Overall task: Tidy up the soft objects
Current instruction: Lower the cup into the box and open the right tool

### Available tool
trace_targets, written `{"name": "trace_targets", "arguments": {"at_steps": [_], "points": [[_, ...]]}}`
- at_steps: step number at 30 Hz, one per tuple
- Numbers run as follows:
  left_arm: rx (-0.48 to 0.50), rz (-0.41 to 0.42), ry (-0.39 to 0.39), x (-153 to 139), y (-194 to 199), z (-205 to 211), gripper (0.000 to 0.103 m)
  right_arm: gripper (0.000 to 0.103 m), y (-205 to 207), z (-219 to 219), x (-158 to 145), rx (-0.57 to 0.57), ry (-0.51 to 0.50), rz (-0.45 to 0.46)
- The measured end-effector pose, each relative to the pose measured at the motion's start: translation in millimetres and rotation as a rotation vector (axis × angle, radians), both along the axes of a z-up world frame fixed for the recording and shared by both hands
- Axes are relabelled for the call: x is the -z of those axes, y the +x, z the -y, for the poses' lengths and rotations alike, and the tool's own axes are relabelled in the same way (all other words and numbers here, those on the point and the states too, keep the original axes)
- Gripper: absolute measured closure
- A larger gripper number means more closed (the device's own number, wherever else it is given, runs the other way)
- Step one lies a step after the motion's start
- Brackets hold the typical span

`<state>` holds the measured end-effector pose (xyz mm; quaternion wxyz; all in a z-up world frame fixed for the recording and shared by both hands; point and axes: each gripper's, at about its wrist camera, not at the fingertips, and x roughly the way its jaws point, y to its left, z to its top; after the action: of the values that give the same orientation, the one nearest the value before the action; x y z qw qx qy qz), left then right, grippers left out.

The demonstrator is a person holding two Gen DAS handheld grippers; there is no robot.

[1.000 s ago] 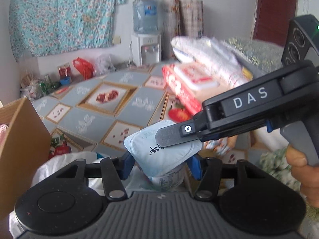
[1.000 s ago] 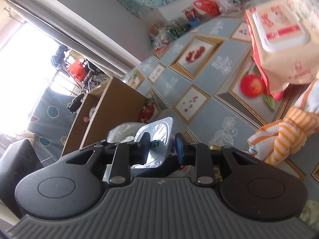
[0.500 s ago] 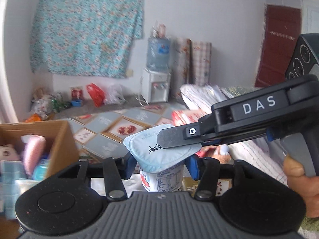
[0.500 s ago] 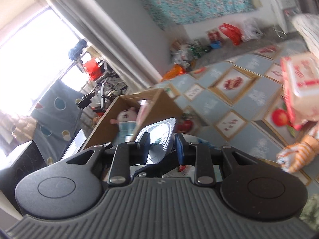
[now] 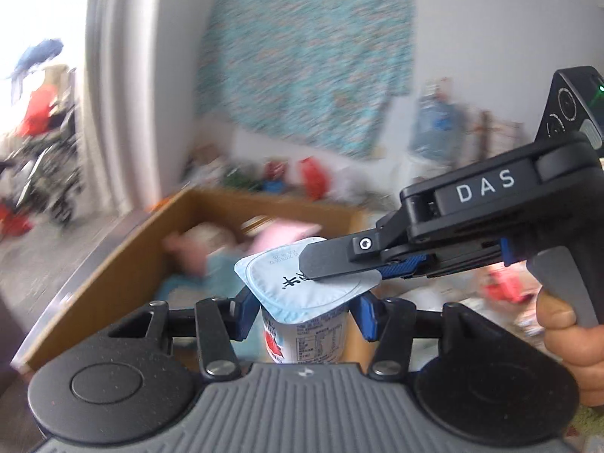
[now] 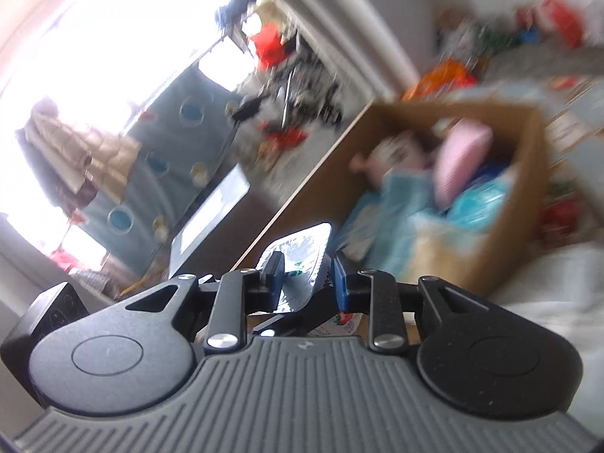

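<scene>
Left claw (image 5: 302,313) clamped on white plastic yogurt cup (image 5: 305,334) with pale blue foil lid (image 5: 302,283); right claw (image 5: 336,266) pinching lid's right edge. Both swung leftward since half a second ago: open brown cardboard box (image 5: 124,264) with pink and blue soft things, then off to side, now directly beyond cup. Background heavily blurred, so motion quick. Judgement: cup close to drop-in; lid grip risks peeling foil.

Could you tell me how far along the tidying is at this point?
Partly done: the cardboard box already holds a pink pillow and blue items. In hand: the left gripper clamps a yogurt cup while the right gripper pinches its lid rim, in front of the box. Left: dropping it in; other items cannot be judged.
</scene>
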<state>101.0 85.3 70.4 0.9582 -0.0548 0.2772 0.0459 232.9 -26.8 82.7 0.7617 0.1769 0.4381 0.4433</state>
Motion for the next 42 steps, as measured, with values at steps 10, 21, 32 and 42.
{"name": "trace_targets", "arguments": {"at_steps": [10, 21, 32, 42], "points": [[-0.14, -0.19, 0.002, 50, 29, -88, 0.05, 0.077, 46, -129, 82, -0.072, -0.076, -0.212], [-0.156, -0.3, -0.058, 68, 16, -126, 0.035, 0.075, 62, -165, 140, -0.093, -0.113, -0.409], [-0.154, -0.241, -0.026, 61, 9, -119, 0.011, 0.073, 56, -160, 140, -0.101, -0.069, -0.42], [-0.134, -0.144, -0.022, 36, -12, -103, 0.01, 0.071, 38, -122, 91, -0.076, 0.015, -0.271]]}}
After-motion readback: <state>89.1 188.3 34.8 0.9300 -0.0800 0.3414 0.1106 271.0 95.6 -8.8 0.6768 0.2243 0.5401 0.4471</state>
